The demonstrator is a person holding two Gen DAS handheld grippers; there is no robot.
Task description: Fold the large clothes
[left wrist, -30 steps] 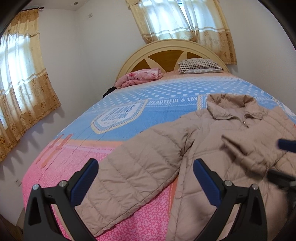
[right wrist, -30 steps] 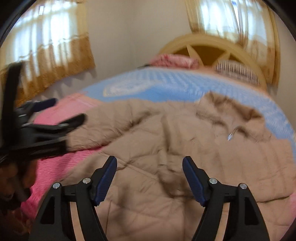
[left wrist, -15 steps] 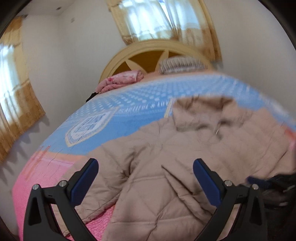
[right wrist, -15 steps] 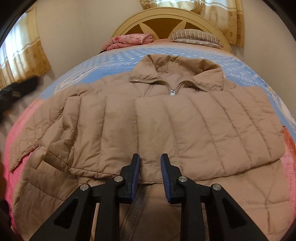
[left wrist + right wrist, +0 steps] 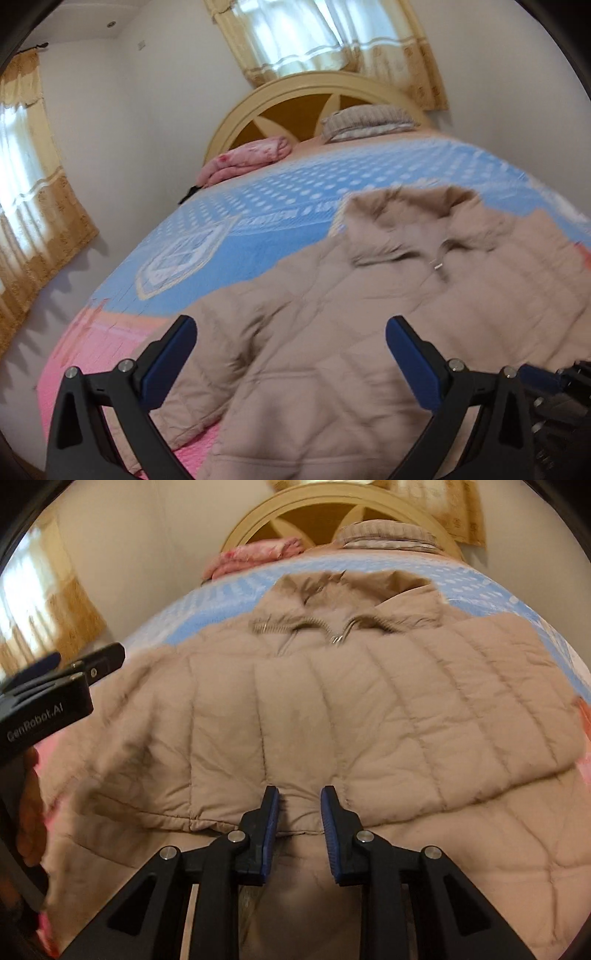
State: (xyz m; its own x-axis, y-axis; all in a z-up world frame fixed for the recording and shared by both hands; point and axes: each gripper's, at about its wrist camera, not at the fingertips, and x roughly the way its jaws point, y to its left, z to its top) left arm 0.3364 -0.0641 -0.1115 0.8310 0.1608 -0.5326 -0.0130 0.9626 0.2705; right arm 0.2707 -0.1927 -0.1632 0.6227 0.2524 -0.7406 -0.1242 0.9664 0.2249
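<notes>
A beige quilted jacket (image 5: 332,701) lies front up on the bed, collar toward the headboard, its lower part folded up over the body. My right gripper (image 5: 300,797) stands at the near folded edge, its blue pads (image 5: 269,823) narrowed onto the puffy hem between them. My left gripper (image 5: 291,332) hangs open above the jacket (image 5: 332,350) near its left sleeve, nothing between its fingers. The left gripper (image 5: 55,686) also shows at the left edge of the right wrist view, held by a hand.
The bed cover (image 5: 277,206) is blue at the far end and pink near me. A striped pillow (image 5: 365,120) and a folded pink blanket (image 5: 247,160) lie by the arched headboard (image 5: 314,85). Curtained windows stand behind and to the left.
The right gripper's jaws went from wide apart to narrow on the jacket's folded hem, and it dropped closer. The left gripper slid right, from the sleeve toward the body, still open.
</notes>
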